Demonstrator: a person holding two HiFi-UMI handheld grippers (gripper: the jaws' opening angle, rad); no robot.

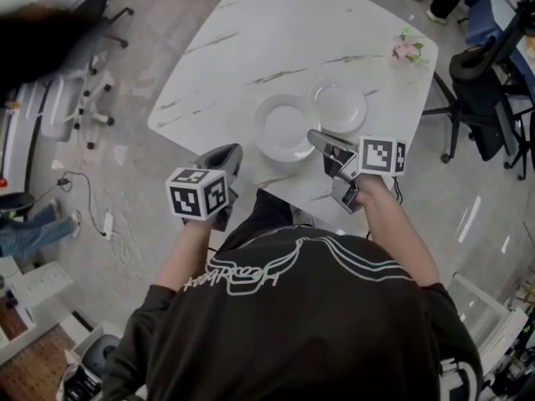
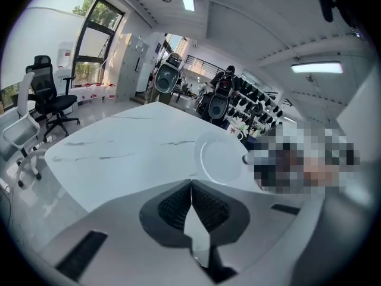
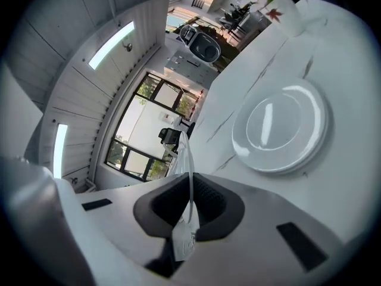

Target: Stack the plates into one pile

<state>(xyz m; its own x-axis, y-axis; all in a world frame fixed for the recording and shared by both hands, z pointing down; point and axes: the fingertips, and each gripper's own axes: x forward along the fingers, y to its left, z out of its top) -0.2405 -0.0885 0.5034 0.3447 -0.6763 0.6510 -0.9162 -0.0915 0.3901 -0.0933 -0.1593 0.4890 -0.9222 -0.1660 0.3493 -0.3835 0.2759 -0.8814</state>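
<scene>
Pinches the rim of one plate (image 1: pixel 282 128) in the right gripper (image 1: pixel 314 137), fingers (image 3: pixel 208 204) nearly together with only the thin white edge between them. Holds that plate tilted over the near part of the white marble table (image 1: pixel 251 40), face turned partly toward the left gripper (image 1: pixel 231 153); cannot tell whether its low rim touches the table. Has the second plate (image 1: pixel 338 107) lying flat on the table, just beside the held one on its far right side, with a small bunch of flowers (image 1: pixel 407 48) well beyond it near the table's far right edge. Holds the left gripper at the table's near edge, left of both plates and apart from them, angled down toward the table, fingers (image 2: pixel 205 207) closed together on nothing.
</scene>
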